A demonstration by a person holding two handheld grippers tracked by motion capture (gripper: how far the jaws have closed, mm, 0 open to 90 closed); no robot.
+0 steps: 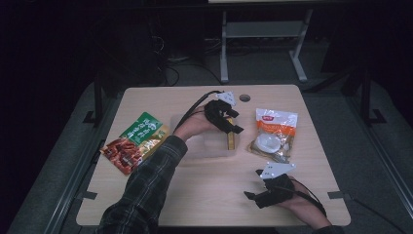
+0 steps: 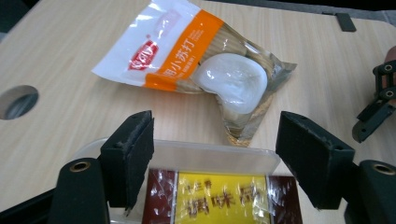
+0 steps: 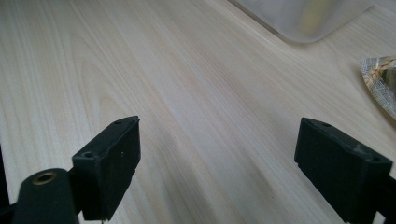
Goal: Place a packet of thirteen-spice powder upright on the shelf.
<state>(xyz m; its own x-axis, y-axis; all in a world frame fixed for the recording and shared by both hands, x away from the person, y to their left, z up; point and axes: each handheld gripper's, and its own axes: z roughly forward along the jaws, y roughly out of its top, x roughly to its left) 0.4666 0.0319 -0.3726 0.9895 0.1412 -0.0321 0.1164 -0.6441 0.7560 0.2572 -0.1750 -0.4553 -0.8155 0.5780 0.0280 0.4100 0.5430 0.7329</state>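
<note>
**Yellow packet just set into the clear tray; left gripper standing spread over it**

I read this as the tail of a placing step. My left gripper (image 1: pixel 233 122) hangs over the clear plastic tray (image 1: pixel 204 146) near the middle of the table (image 1: pixel 160 195), and in the left gripper view its jaws stand spread with the yellow-and-brown packet (image 2: pixel 219 198) lying between and below them in the tray (image 2: pixel 210 154). The pads do not seem to press on it, so I judge the packet released, resting along the tray's right side.

My right gripper (image 1: pixel 255 192) sits near the table's front right corner, jaws wide apart over bare wood, holding nothing.

Two packets are left outside the tray: the orange-and-white cracker bag (image 1: pixel 272 134) toward the right edge, just beyond the tray, and the green-and-red sauce packet (image 1: pixel 136 141) toward the left edge.

Next I would lift the left gripper straight up clear of the tray rim, so as not to drag the packet. The cracker bag is puffy and slick, so I judge it needs a pinch on a flat edge seam rather than across the bulge.
</note>
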